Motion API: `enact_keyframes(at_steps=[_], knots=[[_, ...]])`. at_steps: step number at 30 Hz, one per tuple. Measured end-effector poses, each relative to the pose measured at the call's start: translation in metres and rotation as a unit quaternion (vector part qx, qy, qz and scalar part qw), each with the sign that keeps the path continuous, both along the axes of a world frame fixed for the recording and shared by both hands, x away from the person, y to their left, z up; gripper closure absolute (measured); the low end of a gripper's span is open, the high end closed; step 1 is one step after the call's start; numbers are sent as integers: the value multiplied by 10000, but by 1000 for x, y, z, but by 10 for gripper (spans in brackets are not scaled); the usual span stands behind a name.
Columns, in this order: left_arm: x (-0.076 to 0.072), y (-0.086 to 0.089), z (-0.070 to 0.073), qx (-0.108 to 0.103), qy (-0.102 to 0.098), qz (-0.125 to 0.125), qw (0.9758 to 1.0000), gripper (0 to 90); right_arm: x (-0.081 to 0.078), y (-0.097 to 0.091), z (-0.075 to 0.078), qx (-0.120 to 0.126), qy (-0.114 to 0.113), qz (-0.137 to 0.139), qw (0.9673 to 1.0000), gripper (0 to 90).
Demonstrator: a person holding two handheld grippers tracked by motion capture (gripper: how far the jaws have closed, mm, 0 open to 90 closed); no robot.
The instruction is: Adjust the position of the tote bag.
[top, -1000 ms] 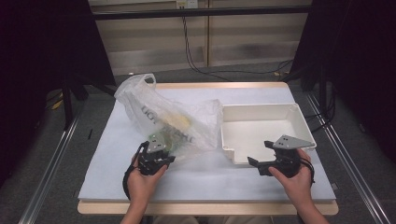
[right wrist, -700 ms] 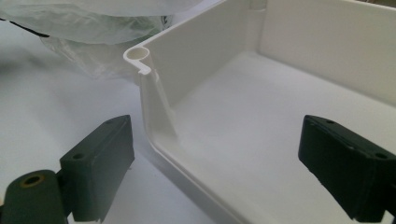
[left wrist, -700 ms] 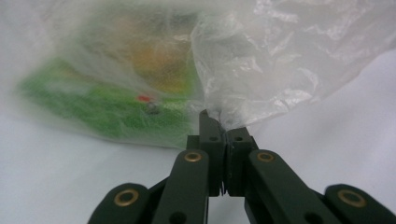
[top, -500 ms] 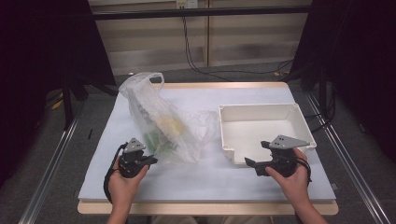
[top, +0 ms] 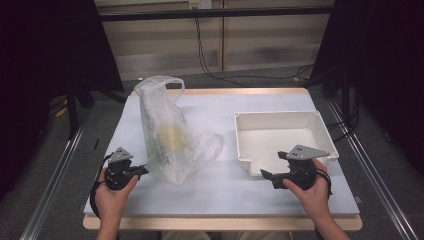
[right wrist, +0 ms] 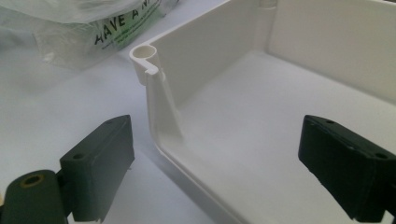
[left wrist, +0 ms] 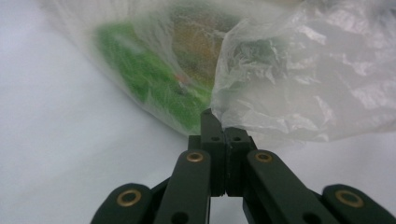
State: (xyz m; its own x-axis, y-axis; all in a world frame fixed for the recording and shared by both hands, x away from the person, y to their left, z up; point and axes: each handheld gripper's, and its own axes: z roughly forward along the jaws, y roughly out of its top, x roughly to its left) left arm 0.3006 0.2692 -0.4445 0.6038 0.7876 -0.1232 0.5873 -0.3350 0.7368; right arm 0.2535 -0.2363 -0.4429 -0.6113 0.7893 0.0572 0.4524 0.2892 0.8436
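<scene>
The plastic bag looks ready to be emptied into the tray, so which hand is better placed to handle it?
Left. Its tongs are shut on the plastic bag. The right tongs are open, astride the white tray wall.

plastic bag (right wrist: 88, 28): dark capitals printed on its clear film, seen in the right gripper view
readable words: "HAVE A N", the rest cut off by a fold
line beneath: smaller green print, too blurred to read
white tray (right wrist: 299, 140): no lettering can be read
</scene>
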Motion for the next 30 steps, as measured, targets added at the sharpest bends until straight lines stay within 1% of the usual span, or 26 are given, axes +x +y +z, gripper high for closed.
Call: enact_keyframes(at_steps=[1, 3, 4, 6, 7, 11, 12, 15, 17, 18, 20, 21, 22, 24, 25, 26, 28, 30], knots=[[1, 3, -1, 34, 5, 36, 10000, 900, 0, 0, 0, -2, 4, -1, 10000, 102], [2, 6, -2, 25, 19, 71, 10000, 900, 0, 0, 0, -2, 8, -1, 10000, 102], [5, 12, -3, 54, 4, 165, 9998, 899, 0, 1, 0, 1, 5, 10, 10000, 102], [6, 15, -4, 41, 18, 186, 9998, 900, 0, 2, 0, 2, 9, 21, 10000, 102], [8, 19, -4, 58, -9, 253, 9997, 900, 0, 2, 0, -10, -4, 42, 10000, 102], [11, 25, -3, 66, -36, 314, 9995, 900, 0, 4, 1, 10, 0, 79, 10000, 103], [13, 30, -3, 97, -52, 364, 9993, 900, 0, 6, 2, 3, -18, 106, 9999, 104], [15, 34, -4, 58, -61, 438, 9990, 900, 1, 9, 4, 32, -35, 151, 9999, 104], [16, 38, -5, 106, -78, 470, 9988, 895, 1, 11, 4, 33, -28, 186, 9998, 104], [15, 38, -6, 102, -123, 501, 9986, 868, 1, 12, 4, 21, -36, 187, 9998, 104], [12, 37, -6, 94, -131, 512, 9986, 766, 2, 13, 3, 9, -23, 209, 9998, 104], [12, 37, -6, 94, -131, 512, 9986, 735, 2, 13, 3, 9, -23, 209, 9998, 104], [10, 37, -6, 43, -113, 479, 9988, 735, 1, 13, 3, 17, -12, 212, 9998, 104], [7, 37, -4, 94, -122, 446, 9989, 687, 1, 14, 4, 22, -11, 209, 9998, 104], [5, 37, -4, 90, -116, 437, 9989, 636, 1, 16, 4, 30, -33, 255, 9997, 104], [3, 36, -3, 105, -123, 441, 9989, 636, 1, 16, 4, 30, -33, 255, 9997, 104], [0, 34, -3, 120, -92, 348, 9993, 598, 1, 17, 5, 19, -33, 281, 9996, 104], [-2, 32, -4, 112, -78, 322, 9994, 579, 2, 20, 5, 40, -29, 321, 9995, 104]])
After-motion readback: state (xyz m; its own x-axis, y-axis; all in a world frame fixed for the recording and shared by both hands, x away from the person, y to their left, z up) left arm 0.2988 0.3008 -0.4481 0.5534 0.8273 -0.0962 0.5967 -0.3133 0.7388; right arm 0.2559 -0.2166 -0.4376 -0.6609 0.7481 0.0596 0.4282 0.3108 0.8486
